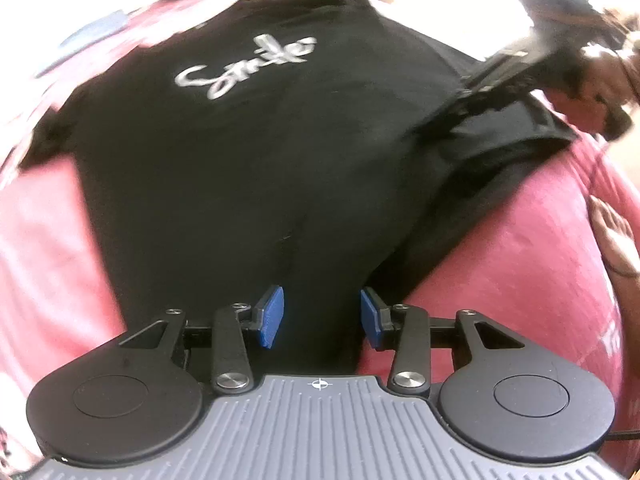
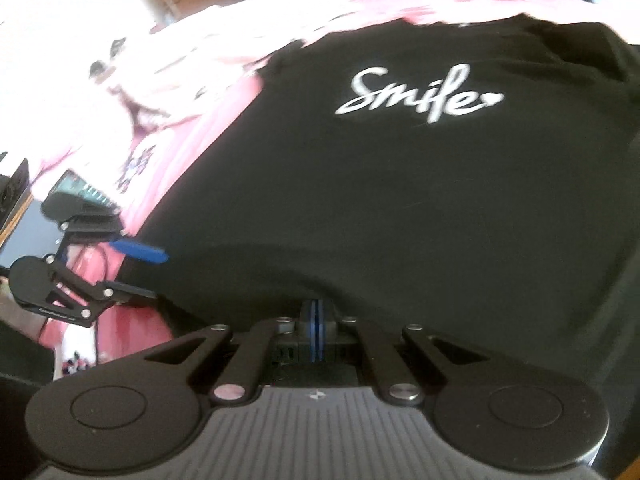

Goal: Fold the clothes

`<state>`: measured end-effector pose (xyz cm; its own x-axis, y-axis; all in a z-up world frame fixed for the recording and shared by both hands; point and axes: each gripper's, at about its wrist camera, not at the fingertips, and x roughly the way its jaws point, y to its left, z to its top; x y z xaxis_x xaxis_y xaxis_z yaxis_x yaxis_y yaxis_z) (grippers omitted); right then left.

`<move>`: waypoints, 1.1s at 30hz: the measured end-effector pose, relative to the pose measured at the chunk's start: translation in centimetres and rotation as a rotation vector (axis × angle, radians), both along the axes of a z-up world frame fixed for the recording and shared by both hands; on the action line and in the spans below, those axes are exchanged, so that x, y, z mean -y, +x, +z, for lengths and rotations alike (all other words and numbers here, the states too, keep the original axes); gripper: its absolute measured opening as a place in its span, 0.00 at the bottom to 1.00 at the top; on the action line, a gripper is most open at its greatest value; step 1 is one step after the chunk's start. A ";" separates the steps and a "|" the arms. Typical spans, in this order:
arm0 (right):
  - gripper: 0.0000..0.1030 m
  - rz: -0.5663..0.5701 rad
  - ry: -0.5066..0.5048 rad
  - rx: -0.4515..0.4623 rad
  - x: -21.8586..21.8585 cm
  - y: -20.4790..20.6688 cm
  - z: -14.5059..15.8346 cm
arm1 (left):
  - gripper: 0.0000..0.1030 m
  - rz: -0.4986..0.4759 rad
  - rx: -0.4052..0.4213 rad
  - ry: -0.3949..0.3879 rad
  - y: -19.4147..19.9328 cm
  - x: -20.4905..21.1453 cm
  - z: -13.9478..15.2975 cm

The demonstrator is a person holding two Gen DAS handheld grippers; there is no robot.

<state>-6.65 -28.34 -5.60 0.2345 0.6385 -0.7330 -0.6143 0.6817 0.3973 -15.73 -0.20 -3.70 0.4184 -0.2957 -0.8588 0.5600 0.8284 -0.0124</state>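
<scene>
Pink bedspread (image 1: 500, 248) under black "Smile" T-shirt (image 2: 400, 200). Left hand-held gripper (image 1: 322, 316) spread, empty; right hand-held gripper (image 2: 316, 334) pressed together. Risk: unheld hem bunching, skewing fold.

The shirt (image 1: 256, 168) lies spread on the bedcover (image 1: 520, 248), print (image 1: 246, 66) at 12 o'clock from the left gripper (image 1: 322, 316), whose pads sit apart over the hem at 6 o'clock; the right gripper (image 1: 504, 76) is on the shirt's edge at 2 o'clock, and a foot (image 1: 612, 240) rests on the cover at 3 o'clock. In the right wrist view the shirt (image 2: 400, 200) fills the centre, its print (image 2: 416, 92) at 12 o'clock. There the right gripper (image 2: 316, 332) is at 6 o'clock with its pads together at the hem, and the left gripper (image 2: 132, 268) is at 9 o'clock by the shirt's edge.
</scene>
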 end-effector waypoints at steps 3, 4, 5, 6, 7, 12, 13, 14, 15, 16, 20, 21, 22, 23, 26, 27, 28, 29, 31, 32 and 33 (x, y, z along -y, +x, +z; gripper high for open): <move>0.02 -0.003 0.011 0.034 0.4 -0.2 1.0 | 0.40 0.083 -0.029 -0.030 0.7 -1.4 0.0; 0.03 0.014 0.021 0.040 0.4 -0.5 1.4 | 0.40 0.098 -0.025 -0.026 0.7 -1.7 0.0; 0.03 0.039 0.034 0.044 0.2 -0.9 1.8 | 0.40 0.111 -0.019 -0.017 0.8 -2.0 -0.1; 0.03 0.064 0.047 0.048 0.1 -1.3 2.3 | 0.40 0.125 -0.013 -0.004 0.9 -2.2 -0.2; 0.03 0.103 0.049 0.058 -0.3 -1.9 2.6 | 0.40 0.140 -0.006 0.013 1.0 -2.4 -0.3; 0.03 0.342 0.005 0.131 -3.7 -5.6 3.5 | 0.40 0.224 0.001 0.024 1.9 -3.9 -0.5; 0.03 0.379 -0.005 0.142 -4.3 -6.2 3.4 | 0.40 0.240 0.003 0.027 2.0 -4.2 -0.4; 0.03 0.411 -0.012 0.149 -4.9 -6.8 3.2 | 0.40 0.255 0.007 0.030 2.1 -4.4 -0.3; 0.03 0.444 -0.019 0.155 -5.5 -7.4 3.0 | 0.40 0.270 0.010 0.033 2.2 -4.6 -0.2; 0.03 0.461 -0.023 0.158 -6.0 -7.7 2.8 | 0.40 0.285 0.014 0.036 2.3 -4.9 0.0; 0.04 0.477 -0.047 0.194 -7.2 -8.2 1.9 | 0.40 0.257 0.056 0.003 1.0 -5.1 1.9; 0.04 0.483 -0.055 0.211 -7.5 -8.3 1.8 | 0.40 0.216 0.062 -0.016 0.4 -4.9 2.5; 0.04 0.490 -0.062 0.230 -7.7 -8.5 1.7 | 0.40 0.158 0.061 -0.032 -0.4 -4.4 3.0; 0.04 0.500 -0.068 0.250 -8.0 -8.7 1.7 | 0.39 0.087 0.055 -0.046 -1.3 -3.7 3.3; 0.13 0.531 -0.089 0.307 -8.9 -9.3 1.6 | 0.37 -0.090 0.044 -0.037 -3.6 -1.3 3.2; 0.17 0.539 -0.095 0.322 -9.2 -9.5 1.6 | 0.35 -0.128 0.043 -0.025 -4.1 -0.6 2.8; 0.17 0.546 -0.104 0.339 -9.4 -9.6 1.5 | 0.34 -0.148 0.040 -0.021 -4.3 -0.1 2.4; 0.17 0.553 -0.115 0.357 -9.6 -9.8 1.4 | 0.33 -0.157 0.036 -0.022 -4.4 0.1 2.1; 0.17 0.565 -0.129 0.373 -9.9 -9.9 1.4 | 0.33 -0.165 0.027 -0.027 -4.4 0.6 1.4; 0.17 0.571 -0.135 0.379 -10.0 -10.0 1.3 | 0.33 -0.160 0.022 -0.034 -4.2 0.6 1.2; 0.17 0.576 -0.141 0.385 -10.1 -10.1 1.3 | 0.33 -0.157 0.022 -0.037 -4.2 0.6 1.1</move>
<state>-16.72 -18.23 -4.31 0.1471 0.6440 -0.7507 -0.9720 0.2348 0.0110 -19.93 -0.79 -2.56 0.3831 -0.3900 -0.8373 0.6828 0.7301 -0.0277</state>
